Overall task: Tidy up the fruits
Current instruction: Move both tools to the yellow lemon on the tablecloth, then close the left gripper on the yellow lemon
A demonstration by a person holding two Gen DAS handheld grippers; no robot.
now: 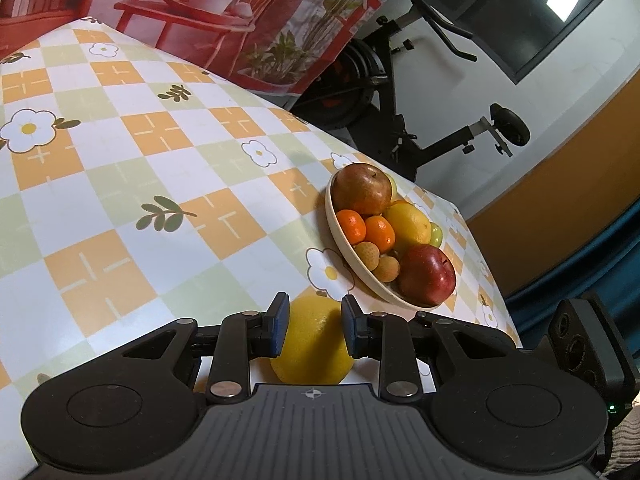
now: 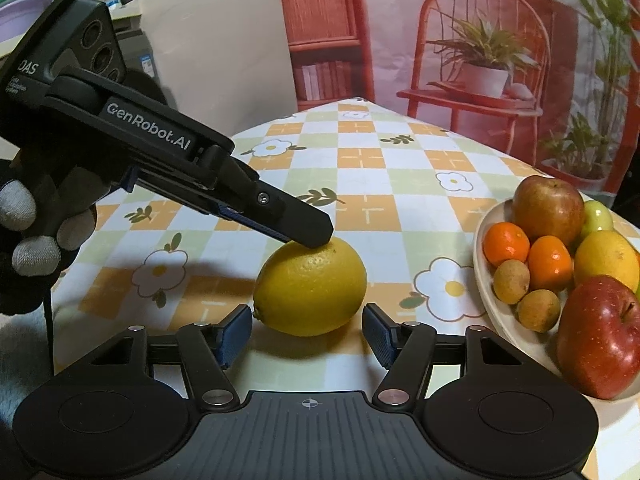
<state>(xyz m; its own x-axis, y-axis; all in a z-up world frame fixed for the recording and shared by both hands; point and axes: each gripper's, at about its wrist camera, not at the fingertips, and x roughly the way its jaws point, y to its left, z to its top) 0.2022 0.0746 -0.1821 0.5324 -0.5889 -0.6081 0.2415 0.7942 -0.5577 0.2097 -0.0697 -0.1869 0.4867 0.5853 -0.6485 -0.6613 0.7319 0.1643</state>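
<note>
Lemon (image 1: 314, 340) sits on the worktop (image 1: 120, 200), bottom centre of the left wrist view, between the left claw (image 1: 313, 322) pads, which flank it closely; contact unclear. Bowl (image 1: 340, 248) of fruit lies just right of centre. Advice: seat pads at the widest girth before closing.

Right wrist view: lemon (image 2: 311, 286) centre frame, the left claw's tip on its top. Right claw (image 2: 307, 330) wide open, empty, just short of it. Bowl (image 2: 486, 300) at right edge; approach low.
</note>
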